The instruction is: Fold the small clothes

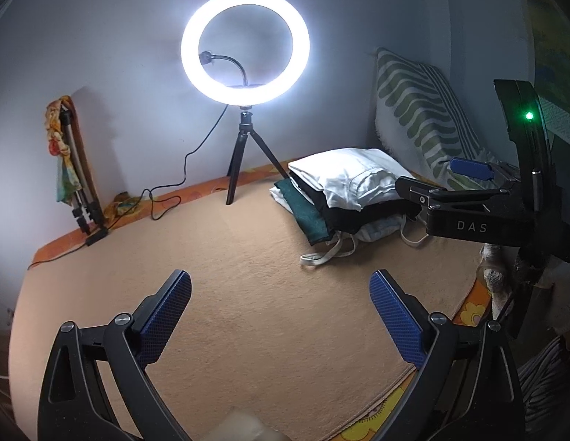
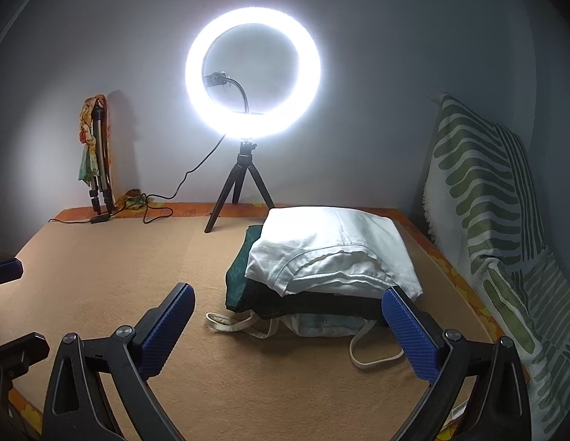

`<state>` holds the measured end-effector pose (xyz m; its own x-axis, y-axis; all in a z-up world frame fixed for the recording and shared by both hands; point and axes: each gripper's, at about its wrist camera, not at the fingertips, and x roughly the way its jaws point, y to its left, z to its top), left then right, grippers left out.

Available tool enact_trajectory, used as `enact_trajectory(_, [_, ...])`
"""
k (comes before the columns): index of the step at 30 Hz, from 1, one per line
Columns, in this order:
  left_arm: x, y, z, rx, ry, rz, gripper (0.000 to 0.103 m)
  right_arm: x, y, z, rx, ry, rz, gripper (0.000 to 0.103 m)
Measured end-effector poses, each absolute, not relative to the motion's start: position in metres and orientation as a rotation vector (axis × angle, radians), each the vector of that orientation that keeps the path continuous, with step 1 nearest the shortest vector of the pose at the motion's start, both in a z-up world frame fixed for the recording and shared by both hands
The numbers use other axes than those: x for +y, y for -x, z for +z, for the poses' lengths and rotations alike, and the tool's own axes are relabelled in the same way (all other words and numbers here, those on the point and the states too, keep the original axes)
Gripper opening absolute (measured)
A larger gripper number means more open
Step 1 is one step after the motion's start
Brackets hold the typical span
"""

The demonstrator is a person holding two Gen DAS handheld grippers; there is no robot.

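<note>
A stack of folded clothes lies on the tan blanket, right of middle. A white garment is on top, over black and dark green pieces and a pale one with white straps. The stack also shows in the left wrist view. My right gripper is open and empty just in front of the stack; it also appears from the side in the left wrist view, close to the stack's right end. My left gripper is open and empty over bare blanket, left of the stack.
A lit ring light on a small tripod stands at the back by the wall, its cable trailing left. A folded tripod with a colourful cloth leans at back left. A green-striped pillow lines the right side.
</note>
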<state>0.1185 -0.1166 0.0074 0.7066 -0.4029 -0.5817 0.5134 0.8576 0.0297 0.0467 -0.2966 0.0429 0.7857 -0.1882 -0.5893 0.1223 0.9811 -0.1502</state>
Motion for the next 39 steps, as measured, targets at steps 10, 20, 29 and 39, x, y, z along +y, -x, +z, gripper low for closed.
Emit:
enact_trajectory(10, [-0.118, -0.110, 0.008, 0.576, -0.217, -0.512, 0.098, -0.296, -0.047, 0.044, 0.635, 0.087, -0.166, 0.103])
enact_trajectory(20, [-0.116, -0.108, 0.009, 0.572, -0.216, -0.510, 0.098, -0.295, -0.046, 0.045, 0.637, 0.081, -0.163, 0.103])
enact_trajectory(29, [-0.116, -0.106, 0.010, 0.563, -0.218, -0.512, 0.099, -0.295, -0.046, 0.044, 0.636, 0.081, -0.163, 0.103])
enact_trajectory(39, [-0.117, -0.104, 0.011, 0.557, -0.217, -0.509, 0.099, -0.294, -0.046, 0.044, 0.638, 0.083, -0.158, 0.103])
